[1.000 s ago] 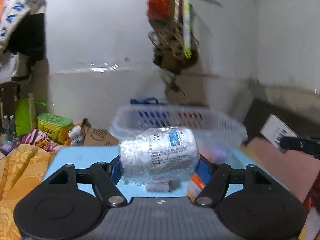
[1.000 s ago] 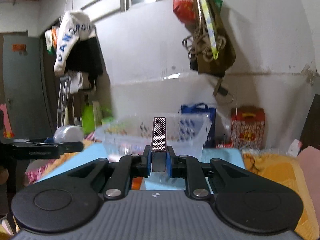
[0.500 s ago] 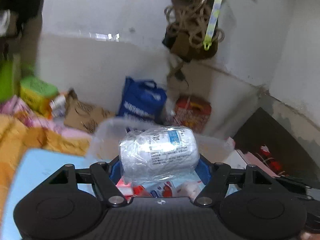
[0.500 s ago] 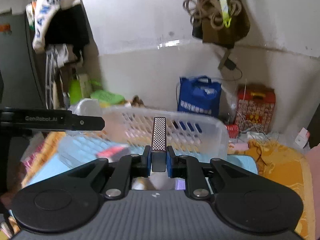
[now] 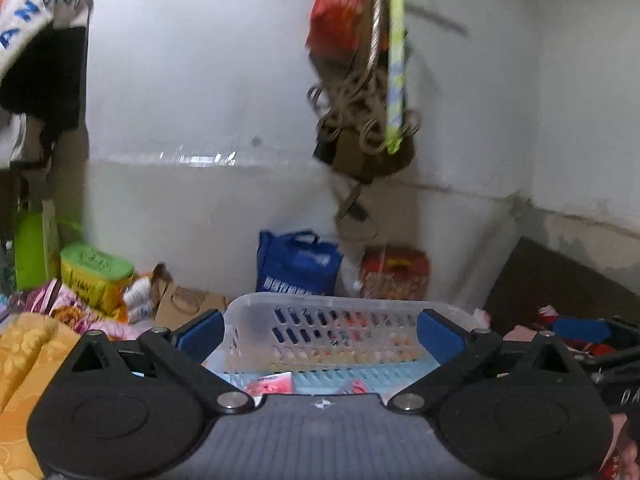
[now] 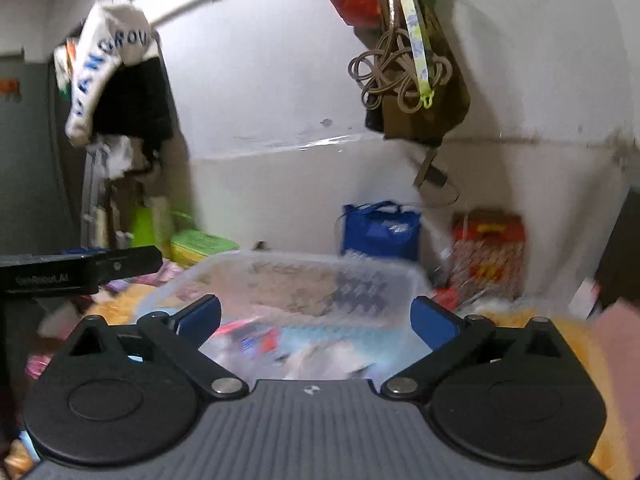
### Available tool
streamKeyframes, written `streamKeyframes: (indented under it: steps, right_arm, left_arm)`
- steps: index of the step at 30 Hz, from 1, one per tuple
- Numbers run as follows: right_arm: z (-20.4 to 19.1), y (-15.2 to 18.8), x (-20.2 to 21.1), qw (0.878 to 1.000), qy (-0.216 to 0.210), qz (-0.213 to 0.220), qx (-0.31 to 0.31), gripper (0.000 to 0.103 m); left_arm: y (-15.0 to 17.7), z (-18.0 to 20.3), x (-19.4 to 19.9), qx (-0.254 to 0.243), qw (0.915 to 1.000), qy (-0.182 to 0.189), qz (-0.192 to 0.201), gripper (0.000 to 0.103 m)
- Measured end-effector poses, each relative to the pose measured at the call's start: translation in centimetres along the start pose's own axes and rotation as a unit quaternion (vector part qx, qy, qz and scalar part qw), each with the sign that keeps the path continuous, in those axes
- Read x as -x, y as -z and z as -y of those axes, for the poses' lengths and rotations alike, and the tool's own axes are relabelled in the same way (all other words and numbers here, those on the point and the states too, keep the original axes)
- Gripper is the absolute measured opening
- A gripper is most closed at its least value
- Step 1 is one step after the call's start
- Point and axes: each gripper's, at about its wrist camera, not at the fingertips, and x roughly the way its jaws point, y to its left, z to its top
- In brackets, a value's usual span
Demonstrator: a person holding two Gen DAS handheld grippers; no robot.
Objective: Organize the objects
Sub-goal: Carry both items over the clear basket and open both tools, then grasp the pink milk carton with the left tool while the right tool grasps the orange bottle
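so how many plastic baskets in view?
1. The clear slotted basket sits just ahead of the open left gripper; the right wrist view shows the same basket ahead of the open right gripper.

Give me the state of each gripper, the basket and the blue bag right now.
left gripper: open, holding nothing
right gripper: open, holding nothing
basket: upright, packets inside
blue bag: upright by the wall

Clear basket (image 5: 320, 322) sits on blue surface (image 5: 224, 360).
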Motion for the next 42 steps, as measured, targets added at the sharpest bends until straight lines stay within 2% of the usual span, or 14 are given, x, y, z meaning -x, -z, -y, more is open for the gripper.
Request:
streamKeyframes:
  steps: [3,6,9,12,14,18,20,25,26,27,29,33,35,42]
  right_arm:
    - [-0.1,4.2,1.0,0.999,-0.026,-0.036,-0.025,0.103]
    - [-0.2,8.4,0.0,0.997,-0.004,-0.078,-0.027,0.103]
    - [-0.2,10.0,-0.9,0.995,0.018,-0.099,0.003,0.103]
    - [0.5,9.5,-1.0,0.995,0.014,-0.093,-0.016,0.103]
    - [0.8,9.5,-0.9,0.996,0.003,-0.090,-0.022,0.103]
    - [-0.2,9.8,-1.0,0.996,-0.009,-0.090,-0.005,0.103]
    - [-0.7,10.2,-1.1,0.996,-0.014,-0.091,0.004,0.102]
    - [-2.0,11.2,-1.8,0.994,-0.020,-0.099,0.033,0.096]
    - [-2.3,11.3,-2.0,0.994,-0.020,-0.098,0.040,0.095]
    - [-2.6,11.4,-2.2,0.994,-0.019,-0.099,0.045,0.095]
    - [-3.1,11.4,-2.7,0.994,-0.021,-0.099,0.049,0.092]
    - [-4.4,11.3,-3.6,0.994,-0.012,-0.090,0.063,0.091]
    - [-4.9,11.1,-4.3,0.994,-0.008,-0.091,0.064,0.084]
    - [-6.4,11.3,-5.6,0.992,0.003,-0.099,0.083,0.074]
  left_arm:
    - [3.2,-0.6,2.0,0.020,0.9997,0.009,-0.012,0.103]
    - [7.3,-0.7,1.7,0.010,0.9990,-0.001,-0.043,0.103]
    - [9.7,0.1,-0.5,-0.024,0.9948,-0.014,-0.098,0.102]
    - [10.4,0.2,-1.6,-0.038,0.9926,-0.044,-0.106,0.102]
    - [10.5,-0.3,-2.5,-0.029,0.9917,-0.048,-0.116,0.102]
    - [11.0,-0.4,-4.2,-0.025,0.9896,-0.071,-0.123,0.099]
    - [11.3,-0.4,-5.1,-0.015,0.9895,-0.070,-0.125,0.097]
    - [11.5,0.0,-6.1,-0.013,0.9897,-0.059,-0.130,0.074]
    - [11.6,0.1,-5.9,-0.016,0.9899,-0.057,-0.129,0.067]
    - [11.6,0.2,-5.7,-0.021,0.9903,-0.054,-0.126,0.054]
    - [11.7,0.5,-5.2,-0.033,0.9896,-0.068,-0.123,0.054]
    - [12.0,-0.3,-4.4,-0.032,0.9903,-0.066,-0.118,0.054]
    - [12.1,-0.9,-4.0,-0.029,0.9907,-0.066,-0.116,0.054]
    - [12.5,-1.8,-2.3,-0.035,0.9910,-0.067,-0.111,0.054]
